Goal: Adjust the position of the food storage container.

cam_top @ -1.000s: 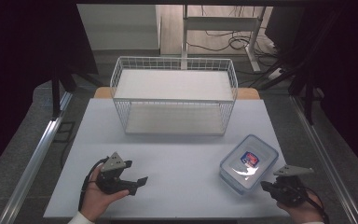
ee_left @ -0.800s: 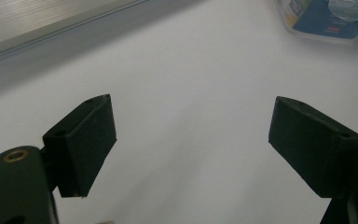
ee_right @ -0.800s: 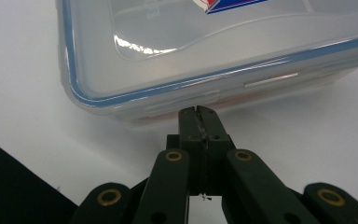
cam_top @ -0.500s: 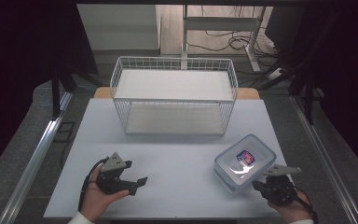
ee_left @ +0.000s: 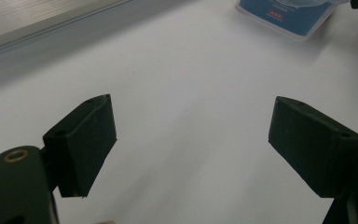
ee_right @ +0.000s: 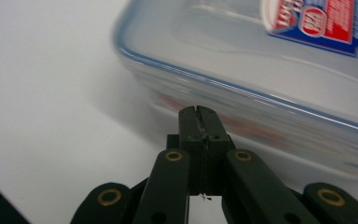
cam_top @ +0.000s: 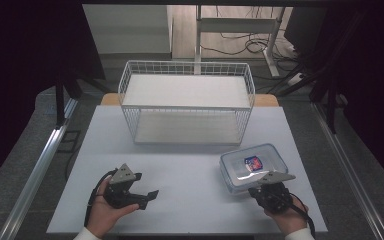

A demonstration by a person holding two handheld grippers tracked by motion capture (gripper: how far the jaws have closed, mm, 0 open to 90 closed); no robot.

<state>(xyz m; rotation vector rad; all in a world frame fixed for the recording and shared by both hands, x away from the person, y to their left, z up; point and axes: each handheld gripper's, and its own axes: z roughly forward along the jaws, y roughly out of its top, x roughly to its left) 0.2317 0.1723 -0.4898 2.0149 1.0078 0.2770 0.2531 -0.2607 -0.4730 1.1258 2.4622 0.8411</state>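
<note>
At table's near edge, right gripper (cam_top: 269, 186) lying low, jaws clenched together on nothing, tips pressing against near wall of clear lidded container (cam_top: 253, 166). Container sitting directly ahead of those tips, blue-rimmed lid on, red-and-blue label (cam_top: 253, 163) showing on top. Left gripper (cam_top: 147, 198) resting well apart to container's left, jaws spread wide, nothing between them, bare white table (cam_top: 190, 170) beneath. White wire basket (cam_top: 187, 102) standing beyond both grippers.
</note>
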